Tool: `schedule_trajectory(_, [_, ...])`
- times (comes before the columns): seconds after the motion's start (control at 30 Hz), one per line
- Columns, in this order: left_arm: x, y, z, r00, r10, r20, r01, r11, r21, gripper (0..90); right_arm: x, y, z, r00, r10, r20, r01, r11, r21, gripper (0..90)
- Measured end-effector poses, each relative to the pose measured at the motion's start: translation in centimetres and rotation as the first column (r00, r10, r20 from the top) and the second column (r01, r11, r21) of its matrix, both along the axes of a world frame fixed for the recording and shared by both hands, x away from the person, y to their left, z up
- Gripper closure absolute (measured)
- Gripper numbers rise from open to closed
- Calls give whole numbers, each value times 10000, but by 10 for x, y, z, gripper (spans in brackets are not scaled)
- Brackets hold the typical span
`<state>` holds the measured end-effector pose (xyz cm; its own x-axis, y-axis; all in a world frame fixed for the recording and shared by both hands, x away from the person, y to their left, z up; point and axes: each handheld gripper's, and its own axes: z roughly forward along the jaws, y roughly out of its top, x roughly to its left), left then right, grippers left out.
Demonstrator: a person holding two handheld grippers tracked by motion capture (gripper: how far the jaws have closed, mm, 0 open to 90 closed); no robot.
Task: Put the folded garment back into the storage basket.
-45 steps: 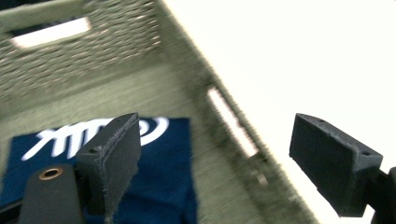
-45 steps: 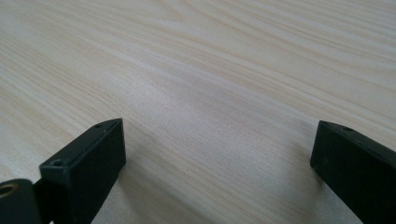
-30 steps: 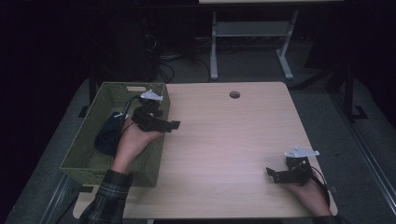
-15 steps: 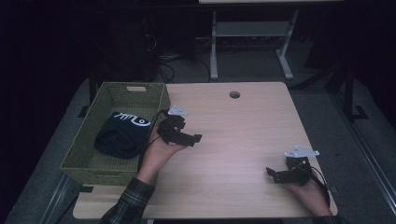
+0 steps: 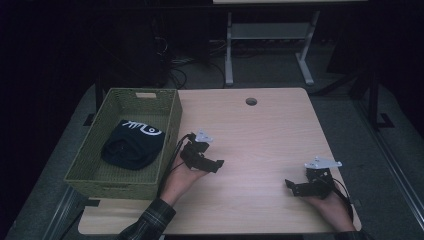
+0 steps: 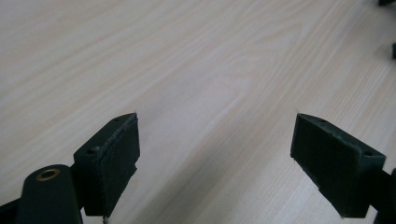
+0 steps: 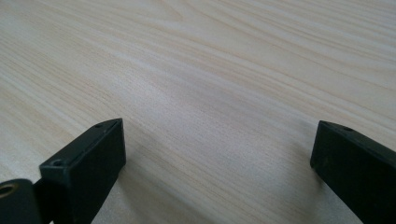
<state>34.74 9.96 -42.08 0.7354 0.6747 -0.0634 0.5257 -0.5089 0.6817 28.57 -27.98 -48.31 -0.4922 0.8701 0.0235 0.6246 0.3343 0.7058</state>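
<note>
Black garment (image 5: 131,144) lies crumpled in the basket (image 5: 170,125), folds unreadable; both grippers' fingers (image 6: 112,158) spread, holding nothing.

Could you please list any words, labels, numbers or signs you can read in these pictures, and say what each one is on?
No readable text anywhere.
White print on the dark garment in the green basket: a graphic, with no letters that I can make out.
Left claw, right claw and wooden table: no label or number visible.
</note>
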Motion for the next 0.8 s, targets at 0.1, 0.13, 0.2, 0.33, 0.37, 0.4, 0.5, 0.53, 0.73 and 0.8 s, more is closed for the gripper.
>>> schedule_trajectory(0.1, [-2,-1,-7,10000,0,-46,1,9999,118,149,0,0,0,10000,2,2,-2,10000,-1,29])
schedule_trajectory(0.13, [-4,-2,-15,10000,35,-57,-34,9995,311,149,0,0,0,10000,-2,-2,2,10000,5,29])
schedule_trajectory(0.2, [-5,-1,-20,10000,3,-49,-1,9988,485,149,0,0,0,10000,-1,0,1,10000,3,29])
schedule_trajectory(0.33, [-8,-1,-36,9999,145,-69,-139,9967,805,149,0,0,0,10000,-3,-3,3,10000,5,29])
schedule_trajectory(0.37, [-9,-1,-38,9999,135,-10,-134,9962,857,149,0,0,0,10000,-4,-3,4,10000,6,29])
schedule_trajectory(0.4, [-9,-1,-39,9999,153,-13,-152,9963,850,149,0,0,0,10000,-1,-1,1,10000,3,29])
schedule_trajectory(0.5, [-10,0,-42,9998,176,-46,-171,9960,875,149,0,0,0,10000,-4,-5,4,10000,7,29])
schedule_trajectory(0.53, [-10,1,-44,9998,171,-89,-162,9958,902,149,0,0,0,10000,-3,-1,3,10000,3,28])
schedule_trajectory(0.73, [-13,3,-47,9999,159,63,-164,9952,967,134,0,0,0,10000,0,-5,0,10000,7,29])
schedule_trajectory(0.8, [-14,4,-48,9999,44,103,-54,9955,942,131,0,0,0,10000,-1,-6,1,10000,6,29])
